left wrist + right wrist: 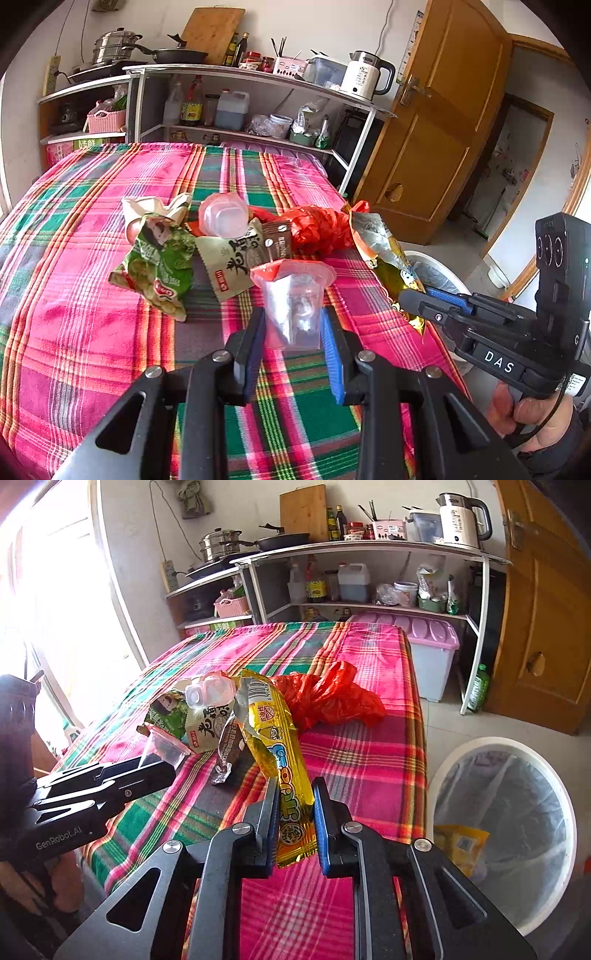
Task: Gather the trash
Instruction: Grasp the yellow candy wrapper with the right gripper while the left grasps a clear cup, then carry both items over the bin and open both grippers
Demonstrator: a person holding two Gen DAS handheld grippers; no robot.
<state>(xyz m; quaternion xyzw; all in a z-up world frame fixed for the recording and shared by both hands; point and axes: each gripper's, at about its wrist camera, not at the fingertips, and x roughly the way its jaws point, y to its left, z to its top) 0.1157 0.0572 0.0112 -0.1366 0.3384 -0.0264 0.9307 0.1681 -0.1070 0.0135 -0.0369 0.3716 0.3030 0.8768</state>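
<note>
Clenching on the yellow snack wrapper point(282, 775) at the desk's right edge, the right claw point(295, 812) is sitting nearest the white bin point(554, 775), while the left claw point(293, 332) is gripping a clear cup point(293, 306).

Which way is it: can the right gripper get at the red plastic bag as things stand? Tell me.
Probably not yet. The right gripper is shut on the yellow snack wrapper; nothing blocks the red plastic bag beyond it.
</note>
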